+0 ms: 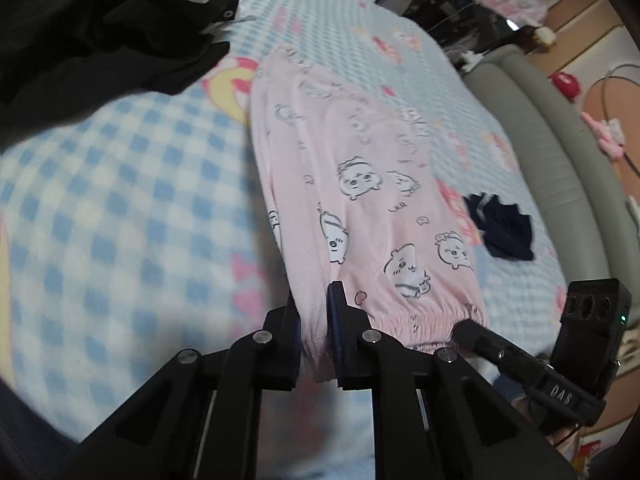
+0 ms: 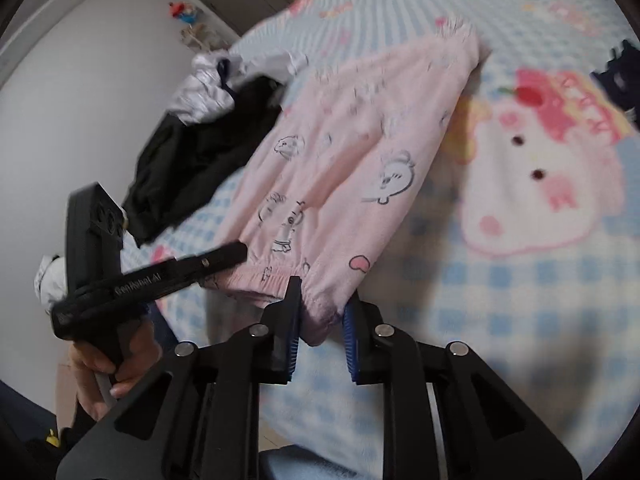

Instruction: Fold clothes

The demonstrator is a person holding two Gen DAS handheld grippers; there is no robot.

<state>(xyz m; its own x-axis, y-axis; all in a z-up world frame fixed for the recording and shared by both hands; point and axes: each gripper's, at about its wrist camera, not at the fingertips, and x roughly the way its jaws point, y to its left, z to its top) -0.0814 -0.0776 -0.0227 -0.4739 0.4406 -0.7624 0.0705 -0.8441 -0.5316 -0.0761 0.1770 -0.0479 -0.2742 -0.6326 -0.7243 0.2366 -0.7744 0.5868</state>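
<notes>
Gripping the pink pants [image 1: 352, 200] by the stretchy edge, one corner squeezed in each claw, left [image 1: 314, 334] and right [image 2: 320, 320], both corners should be kept level and pulled evenly

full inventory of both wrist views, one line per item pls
pink pyjama trousers: 1, pale pink with cartoon prints, laid out on the bed, elastic end at the near edge
bed cover: 1, blue and white check with pink cartoon prints, under everything
black garment: 1 heap, black, far left of the bed
white garment: 1, white, bunched by the black heap
navy item: 1, small, dark blue, crumpled right of the trousers
bed frame: 1, grey padded, right edge
left gripper: 1, black, clamped on the trousers' near left corner
right gripper: 1, black with blue pads, around the near right corner
hand: 1, holding the left gripper's handle
</notes>
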